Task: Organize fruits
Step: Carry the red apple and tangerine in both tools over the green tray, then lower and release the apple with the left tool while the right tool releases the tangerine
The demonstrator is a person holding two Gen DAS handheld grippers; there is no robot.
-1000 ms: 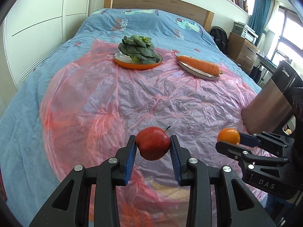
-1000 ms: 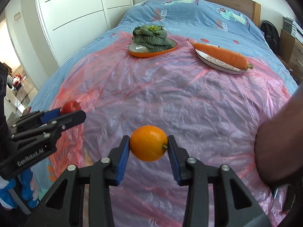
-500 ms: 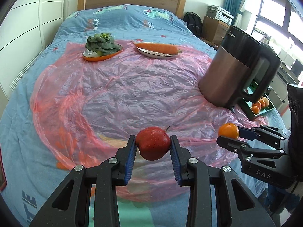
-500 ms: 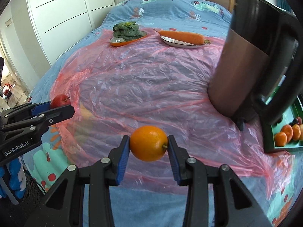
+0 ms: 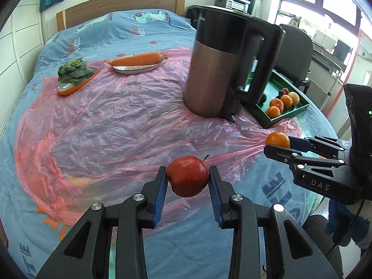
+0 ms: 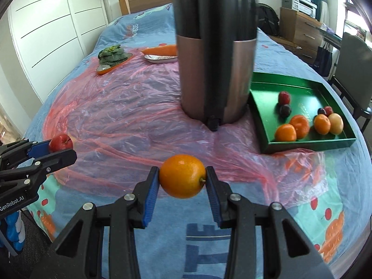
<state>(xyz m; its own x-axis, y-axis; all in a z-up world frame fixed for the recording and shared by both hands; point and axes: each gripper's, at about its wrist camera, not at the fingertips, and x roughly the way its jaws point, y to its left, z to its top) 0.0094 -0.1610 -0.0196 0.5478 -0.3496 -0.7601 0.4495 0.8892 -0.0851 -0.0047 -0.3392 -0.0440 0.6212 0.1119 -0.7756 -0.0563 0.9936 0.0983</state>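
Blue pads of your right gripper (image 6: 182,180) pinch the orange (image 6: 182,176) at lower centre; your left gripper (image 5: 187,179) clamps the red apple (image 5: 187,175) likewise. The green tray (image 6: 309,143) of fruit lies up and right of the orange, beside the kettle (image 6: 215,46). Your right hand is nearer; both grippers hang level above the pink plastic sheet (image 6: 130,121).
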